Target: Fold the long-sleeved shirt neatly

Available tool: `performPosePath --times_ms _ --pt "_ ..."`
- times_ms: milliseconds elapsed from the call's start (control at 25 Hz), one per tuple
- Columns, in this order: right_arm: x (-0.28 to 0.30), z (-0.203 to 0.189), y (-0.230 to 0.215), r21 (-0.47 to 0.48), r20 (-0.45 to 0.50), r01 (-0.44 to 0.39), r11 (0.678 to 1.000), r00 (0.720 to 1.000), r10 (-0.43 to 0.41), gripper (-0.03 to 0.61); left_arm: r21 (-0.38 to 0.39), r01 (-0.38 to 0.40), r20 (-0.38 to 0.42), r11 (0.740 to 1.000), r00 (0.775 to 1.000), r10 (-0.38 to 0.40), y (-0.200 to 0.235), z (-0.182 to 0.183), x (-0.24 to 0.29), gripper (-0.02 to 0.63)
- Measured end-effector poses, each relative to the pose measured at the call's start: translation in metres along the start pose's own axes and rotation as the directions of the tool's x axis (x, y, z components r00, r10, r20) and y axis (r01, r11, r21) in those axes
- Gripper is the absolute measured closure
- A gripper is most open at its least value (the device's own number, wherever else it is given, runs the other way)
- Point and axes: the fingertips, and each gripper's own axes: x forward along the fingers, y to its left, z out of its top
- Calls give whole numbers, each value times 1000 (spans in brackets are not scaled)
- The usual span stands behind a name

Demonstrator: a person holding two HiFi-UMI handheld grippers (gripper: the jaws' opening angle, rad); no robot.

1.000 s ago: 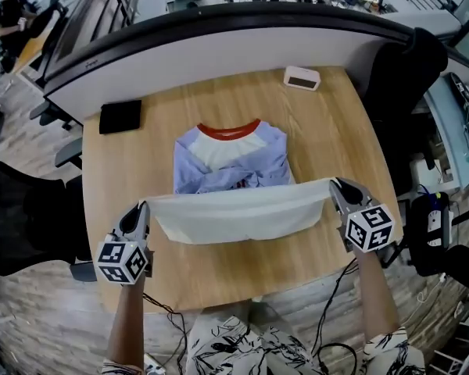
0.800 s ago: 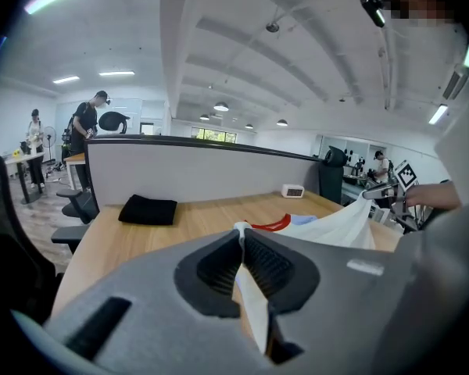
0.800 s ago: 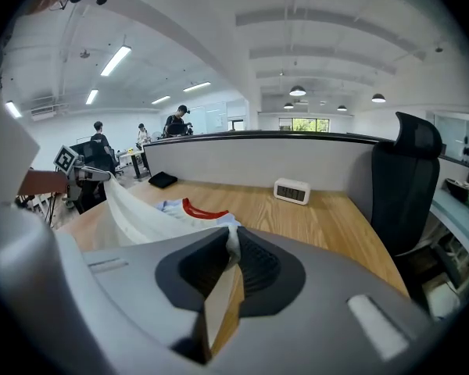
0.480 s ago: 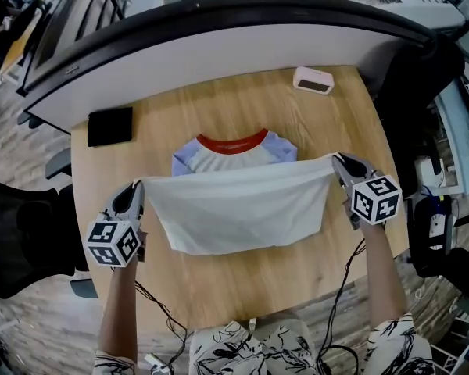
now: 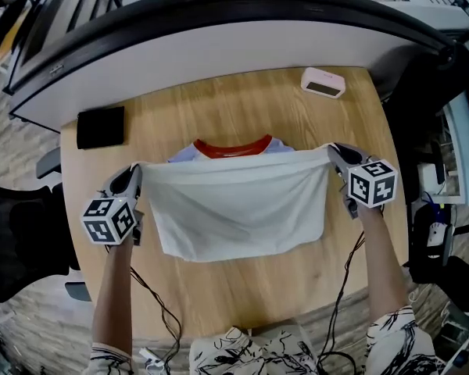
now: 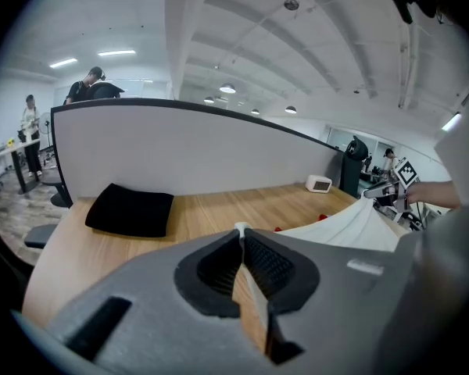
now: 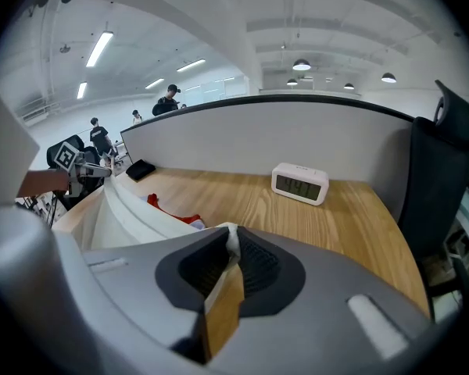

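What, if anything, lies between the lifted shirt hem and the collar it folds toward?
Nothing visible does. The left gripper and right gripper hold the shirt hem near the red collar. The clock and black pad lie farther off.

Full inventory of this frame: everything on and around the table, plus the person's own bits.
shirt: 1, white, red collar, pale blue shoulders; mid-table, one edge stretched between both tools
clock: 1, white; table's far right
flat pad: 1, black; table's far left
table: 1, light wood; under everything
partition: 1, grey, black top; behind table
office chairs: 2, black; one either side of table
cables: several, black; trailing from tools over near edge
left tool: 1, grey; shut on shirt's left corner
right tool: 1, grey; shut on shirt's right corner
forearms: 2, bare; behind tools
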Motion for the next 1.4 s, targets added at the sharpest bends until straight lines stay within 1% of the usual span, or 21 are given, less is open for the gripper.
performPosePath --times_ms 160,320,440,600,640,680,720,760,880,920,960,1000,1040,1080,1120,1160,1200,1240,1280,1360,1400 --pt "28 -5 -13 29 -48 -21 999 999 23 541 -7 -2 -59 1000 998 2 11 -6 28 600" --pt "58 -7 -26 51 -98 -30 998 995 35 541 -41 -11 -123 999 992 6 24 -14 60 600" --pt "80 -11 -29 39 -141 -37 999 989 42 540 -19 -23 -156 1000 988 20 30 -21 76 598" --pt "101 -12 -29 11 -173 -45 999 984 46 532 10 -18 -172 1000 985 19 33 -27 89 595" --pt "104 -13 -28 6 -176 -50 999 983 50 528 19 -17 -172 1000 985 20 34 -28 91 590" --pt "106 -14 -27 3 -177 -56 998 983 55 519 23 -14 -169 1000 986 18 35 -29 91 565" --pt "108 -14 -26 -1 -178 -64 998 982 63 494 20 -6 -163 1000 987 10 36 -30 91 508" --pt "108 -15 -26 -6 -177 -77 997 981 75 448 12 6 -155 1000 988 -4 37 -30 90 468" --pt "104 -13 -30 -31 -163 -141 989 977 135 345 -9 56 -102 998 993 -57 44 -24 83 366" --pt "99 -9 -32 -49 -145 -169 984 976 160 318 5 83 -64 997 995 -82 45 -17 77 360" --pt "93 -2 -33 -87 -116 -200 976 975 190 310 47 122 -20 991 992 -121 43 -9 70 360" --pt "86 5 -31 -151 -83 -238 959 970 228 291 127 172 15 977 984 -176 36 -1 62 360" --pt "77 11 -25 -238 -58 -280 930 960 274 272 247 222 22 943 972 -234 26 3 55 365" --pt "68 13 -16 -336 -55 -322 885 945 322 270 392 263 -5 882 959 -284 13 4 48 371" --pt "61 12 -5 -434 -75 -357 828 930 361 268 535 294 -56 792 948 -314 1 0 44 375" --pt "57 7 6 -523 -111 -381 762 917 382 268 653 319 -117 687 938 -325 -10 -7 42 377" --pt "57 2 15 -598 -150 -394 698 910 386 270 735 336 -173 588 933 -317 -17 -15 42 377" --pt "59 -3 23 -656 -180 -397 642 908 378 270 788 343 -213 511 931 -297 -20 -23 44 377" --pt "64 -5 30 -704 -198 -391 592 910 364 282 823 340 -235 454 933 -273 -20 -30 46 377" --pt "71 -6 40 -781 -209 -364 507 918 337 294 873 327 -258 361 939 -226 -19 -40 53 401" --pt "73 -8 44 -808 -219 -359 468 919 327 302 889 325 -268 323 940 -210 -21 -44 58 423"
